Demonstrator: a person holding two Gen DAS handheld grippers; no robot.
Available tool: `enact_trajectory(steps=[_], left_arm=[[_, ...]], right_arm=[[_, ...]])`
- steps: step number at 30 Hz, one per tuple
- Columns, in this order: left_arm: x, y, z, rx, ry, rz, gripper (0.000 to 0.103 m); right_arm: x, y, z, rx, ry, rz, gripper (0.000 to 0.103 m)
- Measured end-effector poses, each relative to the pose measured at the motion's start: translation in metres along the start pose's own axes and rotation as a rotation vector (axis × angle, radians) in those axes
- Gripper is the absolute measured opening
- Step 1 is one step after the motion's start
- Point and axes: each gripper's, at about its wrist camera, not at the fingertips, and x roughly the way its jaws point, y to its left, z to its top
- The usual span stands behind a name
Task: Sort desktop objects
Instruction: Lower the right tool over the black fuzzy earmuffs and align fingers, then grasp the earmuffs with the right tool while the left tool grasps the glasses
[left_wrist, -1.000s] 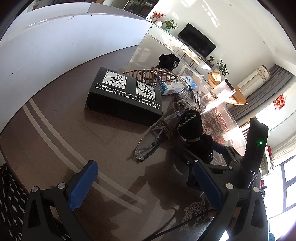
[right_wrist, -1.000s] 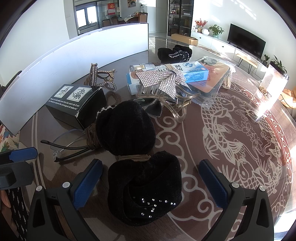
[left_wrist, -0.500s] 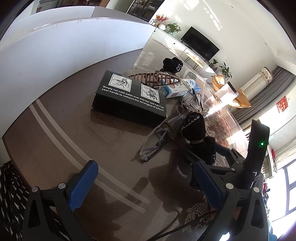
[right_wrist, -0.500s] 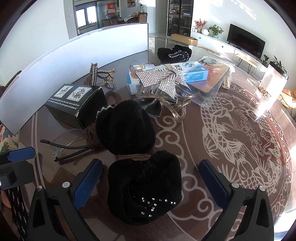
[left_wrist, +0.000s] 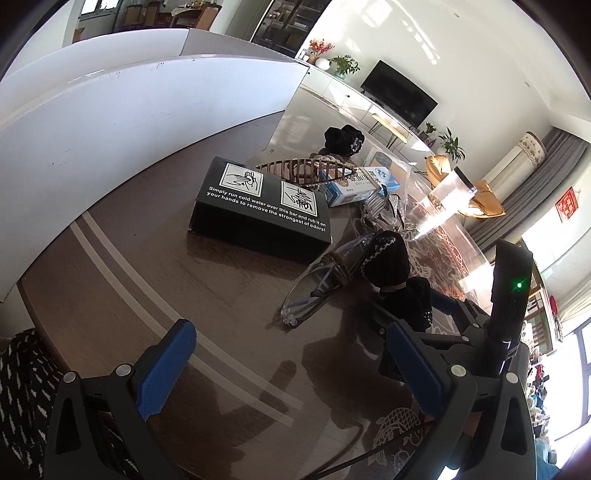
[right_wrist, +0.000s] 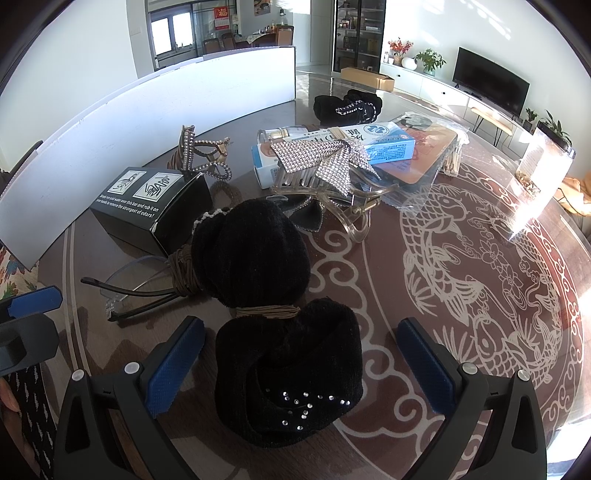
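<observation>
Left wrist view: left gripper (left_wrist: 291, 373) hangs over bare brown desk (left_wrist: 122, 280), jaws wide, nothing between them. Taking the black printed box (left_wrist: 260, 210) as landmark: clear-framed glasses (left_wrist: 317, 288) lie just beyond its near right corner, with the black velvet scrunchie (left_wrist: 391, 258) touching them; a brown ribbed hair clip (left_wrist: 306, 168) and a blue-and-white carton (left_wrist: 356, 182) sit behind the box. Right gripper body (left_wrist: 509, 306) shows further right of the scrunchie. Right wrist view: right gripper (right_wrist: 301, 369) has jaws wide, straddling the nearer lobe of the scrunchie (right_wrist: 288, 369), pads clear of the fabric on both sides. The scrunchie lies to the right of the box (right_wrist: 151, 206) and nearer the camera; its far lobe overlaps the glasses' temples (right_wrist: 140, 288), and a tan elastic (right_wrist: 266, 311) binds the two lobes. Rhinestone bow claw clip (right_wrist: 332, 166) rests past the scrunchie, right of the box. Judgement: scrunchie is light, soft, compressible, not slippery; pinch the near lobe across its bulk. Risk: the elastic wound at the glasses' hinge may drag those fragile frames along.
</observation>
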Motion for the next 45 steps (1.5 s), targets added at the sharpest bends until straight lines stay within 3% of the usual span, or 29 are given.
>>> enact_trajectory(steps=[29, 39, 40, 42, 43, 45], left_arm=[[-0.005, 0.0, -0.002, 0.007, -0.02, 0.034, 0.103], [-0.005, 0.001, -0.002, 0.008, -0.018, 0.048, 0.103], [-0.005, 0.001, -0.002, 0.007, -0.02, 0.048, 0.103], [-0.005, 0.002, -0.002, 0.004, -0.019, 0.045, 0.103], [-0.004, 0.002, -0.002, 0.003, -0.015, 0.044, 0.103], [-0.001, 0.001, -0.003, 0.007, 0.0, 0.044, 0.103]], right_arm=[[0.001, 0.001, 0.001, -0.003, 0.004, 0.001, 0.103], [0.006, 0.015, 0.009, -0.091, 0.038, 0.062, 0.102], [0.006, 0.017, 0.01, -0.092, 0.03, 0.063, 0.095], [0.001, 0.017, 0.012, -0.077, -0.003, 0.055, 0.063], [0.0, 0.013, 0.014, -0.055, -0.007, 0.044, 0.04], [-0.001, 0.004, 0.015, -0.018, -0.006, 0.042, 0.039]])
